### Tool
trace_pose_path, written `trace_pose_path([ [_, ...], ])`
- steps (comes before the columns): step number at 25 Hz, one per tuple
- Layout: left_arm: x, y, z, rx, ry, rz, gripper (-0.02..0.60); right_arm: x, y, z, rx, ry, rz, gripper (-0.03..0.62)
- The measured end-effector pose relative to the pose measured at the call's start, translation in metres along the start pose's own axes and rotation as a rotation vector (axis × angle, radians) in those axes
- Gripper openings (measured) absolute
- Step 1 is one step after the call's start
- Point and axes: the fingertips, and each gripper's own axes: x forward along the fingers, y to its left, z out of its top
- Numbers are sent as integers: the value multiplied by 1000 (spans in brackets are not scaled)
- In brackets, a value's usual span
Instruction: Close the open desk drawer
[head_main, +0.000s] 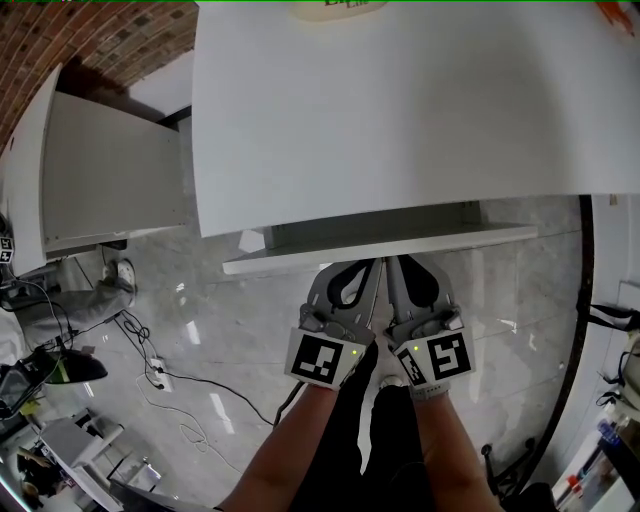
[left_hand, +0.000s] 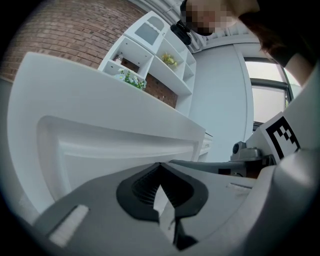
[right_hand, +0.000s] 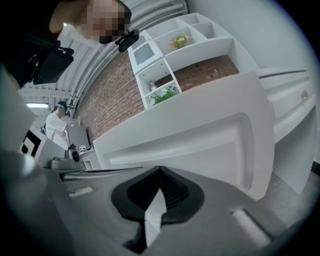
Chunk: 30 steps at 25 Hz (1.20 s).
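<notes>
Office/lab w/ white desk (head_main: 400, 100), brick wall (head_main: 90, 40), floor cables (head_main: 155, 372)

The bench (head_main: 400, 110) fills the frame's top; the drawer (head_main: 380, 248) juts from under its lower edge. The left tool (head_main: 362, 272) and right tool (head_main: 398, 268) sit side by side just below it, cables (head_main: 160, 375) at lower left.

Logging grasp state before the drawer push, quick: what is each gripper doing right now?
Left gripper: closed, holding nothing.
Right gripper: closed, holding nothing.
</notes>
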Motion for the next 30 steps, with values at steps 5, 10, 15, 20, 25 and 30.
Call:
trace_pose_path([
  [5,9,4,3,14,4,-11,2,8,-6,2,10,-1,-1,-1],
  [10,17,8,7,19,9,-20,2,16,-11,7,25,-4,-12,0],
  [15,22,14,8,19,6,-27,2,24,-13,8,27,-5,-16,0],
  [20,28,20,11,18,8,-30,2,32,-16,10,37,-10,-26,0],
  [25,33,26,14,20,7,-28,2,39,-19,12,48,-21,-34,0],
  [30,34,31,15,15,3,3,2,42,-22,14,48,-22,-42,0],
])
